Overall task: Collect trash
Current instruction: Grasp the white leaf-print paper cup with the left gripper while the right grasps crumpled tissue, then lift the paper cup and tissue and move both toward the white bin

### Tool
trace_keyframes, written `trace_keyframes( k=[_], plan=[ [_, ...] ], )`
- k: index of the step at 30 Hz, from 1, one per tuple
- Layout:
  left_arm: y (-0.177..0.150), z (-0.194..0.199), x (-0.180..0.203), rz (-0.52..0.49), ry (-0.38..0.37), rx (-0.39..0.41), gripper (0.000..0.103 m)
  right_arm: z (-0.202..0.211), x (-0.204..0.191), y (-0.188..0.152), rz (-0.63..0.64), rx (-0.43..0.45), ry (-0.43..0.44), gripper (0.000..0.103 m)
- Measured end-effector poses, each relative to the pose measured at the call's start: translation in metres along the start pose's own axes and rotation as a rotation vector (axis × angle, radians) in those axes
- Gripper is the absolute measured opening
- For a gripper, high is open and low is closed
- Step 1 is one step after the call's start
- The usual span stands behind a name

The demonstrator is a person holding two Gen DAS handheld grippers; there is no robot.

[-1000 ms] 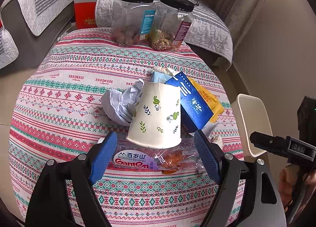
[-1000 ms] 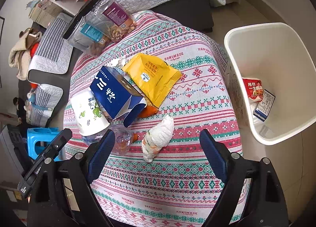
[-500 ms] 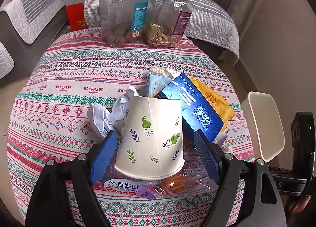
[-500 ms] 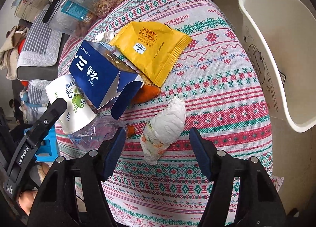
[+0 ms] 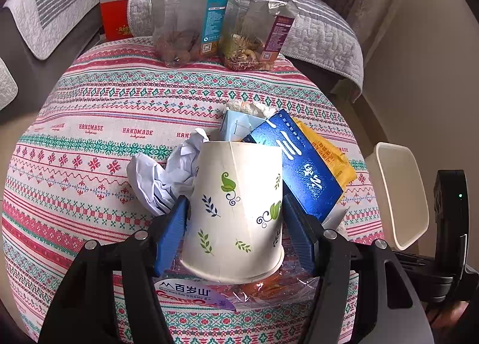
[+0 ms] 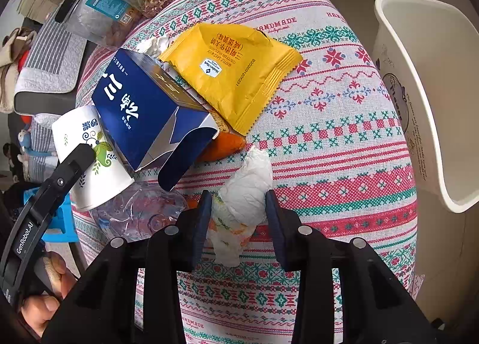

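A pile of trash lies on a round table with a patterned cloth (image 5: 89, 134). My left gripper (image 5: 236, 224) is closed around an upturned white paper cup with leaf prints (image 5: 236, 209); its blue pads touch both sides. My right gripper (image 6: 238, 209) is closed around a crumpled white wrapper (image 6: 245, 194), pads touching it. A blue carton (image 6: 143, 107), a yellow packet (image 6: 233, 71), a crushed clear bottle (image 6: 137, 209) and crumpled white paper (image 5: 161, 176) lie around. The white bin (image 6: 425, 98) stands right of the table.
Two clear jars with black lids (image 5: 188, 14) (image 5: 257, 23) stand at the table's far edge. A light blue box (image 5: 236, 127) sits behind the cup. Sofas with grey covers (image 5: 54, 8) lie beyond the table. An orange peel (image 6: 224, 146) lies under the carton.
Both grippers moved forward and narrowed. The left now has the paper cup between its pads; the right now has the white wrapper between its pads.
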State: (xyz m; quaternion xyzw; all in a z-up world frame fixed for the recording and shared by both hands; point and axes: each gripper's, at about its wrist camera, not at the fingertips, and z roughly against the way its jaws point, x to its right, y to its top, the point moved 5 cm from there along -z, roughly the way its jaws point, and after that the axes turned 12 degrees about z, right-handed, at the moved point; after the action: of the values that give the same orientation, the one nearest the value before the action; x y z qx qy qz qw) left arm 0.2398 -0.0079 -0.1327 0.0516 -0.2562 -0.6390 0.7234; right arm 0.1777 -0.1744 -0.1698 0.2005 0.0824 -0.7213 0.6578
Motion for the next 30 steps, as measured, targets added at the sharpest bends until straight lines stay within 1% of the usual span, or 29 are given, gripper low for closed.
trace_keyframes(
  k=[5,12,19,27,30],
  plan=[
    [0.0,0.007,-0.001,0.044,-0.041,0.002,0.062,0.009,-0.008,0.006,0.028,0.023,0.015,0.034],
    [-0.002,0.02,-0.001,0.068,-0.07,0.018,0.061,0.023,0.003,0.007,0.03,0.054,0.002,0.034],
    [-0.001,0.04,-0.002,0.105,-0.106,0.045,0.061,0.037,-0.002,0.016,0.064,0.098,-0.016,0.034],
    [-0.004,0.057,0.004,0.11,-0.129,0.065,0.061,0.059,-0.003,0.019,0.093,0.16,-0.033,0.034],
    [-0.003,0.061,0.008,0.114,-0.142,0.071,0.061,0.07,-0.003,0.018,0.099,0.188,-0.012,0.034]
  ],
)
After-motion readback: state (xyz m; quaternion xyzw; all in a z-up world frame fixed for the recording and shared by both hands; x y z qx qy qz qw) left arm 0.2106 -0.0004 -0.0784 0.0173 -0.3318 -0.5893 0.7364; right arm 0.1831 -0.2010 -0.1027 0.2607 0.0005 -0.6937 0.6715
